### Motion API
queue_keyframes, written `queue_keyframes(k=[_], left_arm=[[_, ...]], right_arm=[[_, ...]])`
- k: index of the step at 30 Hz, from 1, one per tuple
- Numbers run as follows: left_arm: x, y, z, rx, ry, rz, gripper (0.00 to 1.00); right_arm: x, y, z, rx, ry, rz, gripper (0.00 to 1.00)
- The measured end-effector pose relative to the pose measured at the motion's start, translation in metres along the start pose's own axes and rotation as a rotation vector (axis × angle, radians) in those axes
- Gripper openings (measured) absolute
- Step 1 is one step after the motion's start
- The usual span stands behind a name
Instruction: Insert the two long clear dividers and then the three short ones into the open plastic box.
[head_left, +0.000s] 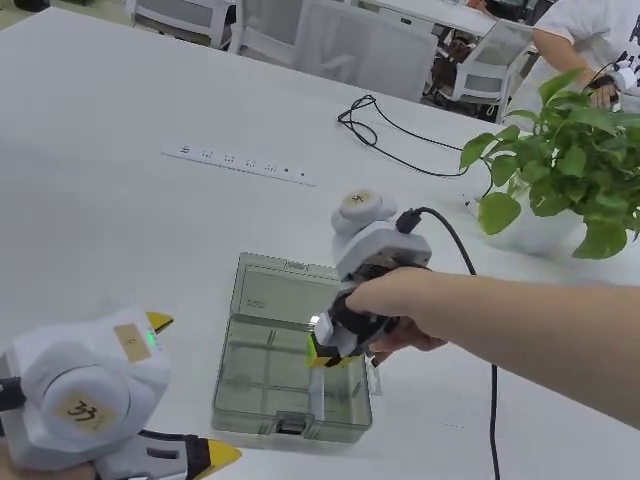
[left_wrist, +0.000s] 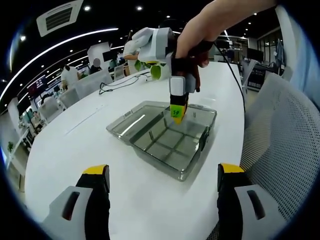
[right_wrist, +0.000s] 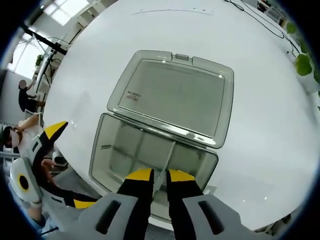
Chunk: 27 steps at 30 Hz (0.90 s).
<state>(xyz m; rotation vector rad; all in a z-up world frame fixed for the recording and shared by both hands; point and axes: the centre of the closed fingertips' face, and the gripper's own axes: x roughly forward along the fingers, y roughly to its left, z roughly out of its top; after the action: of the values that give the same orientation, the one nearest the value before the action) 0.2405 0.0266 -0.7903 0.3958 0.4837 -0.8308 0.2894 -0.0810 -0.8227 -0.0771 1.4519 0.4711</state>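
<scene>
Because the clear divider (right_wrist: 166, 160) is thin and see-through, its full length is hard to make out, and the hand (head_left: 395, 300) covers it in the head view. It stands on edge inside the open plastic box (head_left: 260, 425), running from the hinge side toward the front wall, across the box's long axis. The right gripper (right_wrist: 160, 175) points down, its 2 jaws pinched on the divider's top edge. The left gripper (left_wrist: 162, 172) hovers off the box's front corner, jaws wide apart, with bare table (head_left: 120, 220) around it. The lid (right_wrist: 175, 90) lies flat behind.
</scene>
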Motion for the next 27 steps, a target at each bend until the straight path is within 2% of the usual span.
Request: queue_keyframes(k=[1, 10, 14, 17, 24, 27], left_arm=[[0.000, 0.000, 0.000, 0.001, 0.000, -0.001, 0.91], [0.001, -0.001, -0.001, 0.000, 0.004, -0.003, 0.91], [0.001, -0.002, -0.001, -0.002, 0.005, -0.006, 0.91], [0.001, -0.001, -0.001, -0.001, 0.006, -0.006, 0.91], [0.001, -0.002, -0.002, 0.000, 0.008, -0.009, 0.91], [0.001, -0.002, -0.002, -0.002, 0.008, -0.009, 0.91]], right_arm=[[0.000, 0.001, 0.002, 0.001, -0.011, 0.007, 0.18], [0.002, 0.006, 0.004, -0.007, -0.051, 0.049, 0.40], [0.002, 0.009, 0.008, -0.010, -0.087, 0.064, 0.53], [0.002, 0.013, 0.007, -0.008, -0.091, 0.086, 0.59], [0.000, 0.018, 0.010, -0.008, -0.139, 0.117, 0.71], [-0.003, 0.022, 0.013, -0.047, -0.169, 0.128, 0.77]])
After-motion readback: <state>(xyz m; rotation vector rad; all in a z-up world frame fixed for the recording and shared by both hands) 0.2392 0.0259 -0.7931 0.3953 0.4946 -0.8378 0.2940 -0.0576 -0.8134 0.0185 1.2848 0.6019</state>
